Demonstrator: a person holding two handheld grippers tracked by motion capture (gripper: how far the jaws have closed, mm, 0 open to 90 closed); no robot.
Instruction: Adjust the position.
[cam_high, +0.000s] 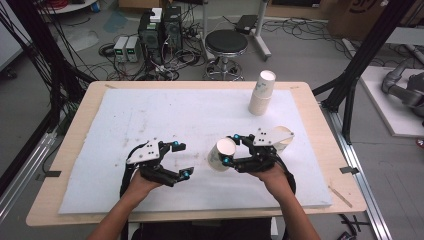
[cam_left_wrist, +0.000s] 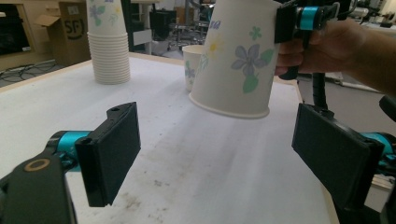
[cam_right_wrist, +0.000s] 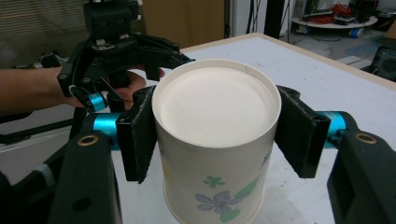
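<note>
— Paper, is it, that thing you're holding?

— Yes, a flowered paper cup (cam_right_wrist: 212, 140). My right gripper (cam_high: 231, 149) is clamped on its wall, one pad on each side, and the cup hangs upside down clear of the white mat (cam_high: 165, 112).

— And your other gripper?

— My left gripper (cam_high: 182, 159) has its jaws spread wide with nothing between them. The held cup is just ahead of it, a little above the pads.

— Anything past that?

— A second cup (cam_left_wrist: 194, 65) stands on the mat beyond the held one, and a tall stack of cups (cam_left_wrist: 110, 42) stands farther off, well away from both my grippers.
</note>
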